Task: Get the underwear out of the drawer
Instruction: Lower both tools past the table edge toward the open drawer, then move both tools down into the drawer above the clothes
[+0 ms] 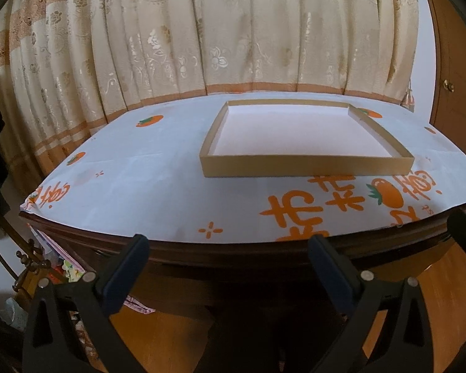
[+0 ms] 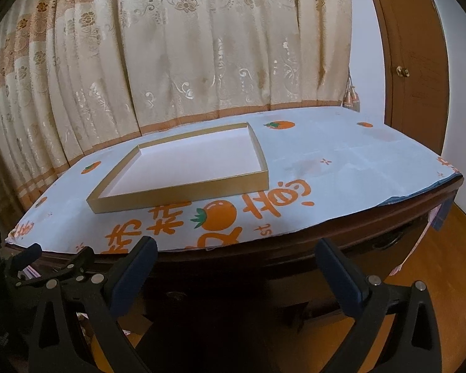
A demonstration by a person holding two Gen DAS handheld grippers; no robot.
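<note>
Both grippers, left gripper (image 1: 228, 250) and right gripper (image 2: 236, 253), hang wide apart, gripping nothing, just in front of the shallow cardboard tray (image 1: 307, 165).

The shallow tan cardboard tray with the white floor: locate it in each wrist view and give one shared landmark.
Left wrist: shallow tan cardboard tray sits right of centre on the white cloth.
Right wrist: the tray sits left of centre.
Shared landmark: the big orange persimmon print just in front of the tray.
</note>
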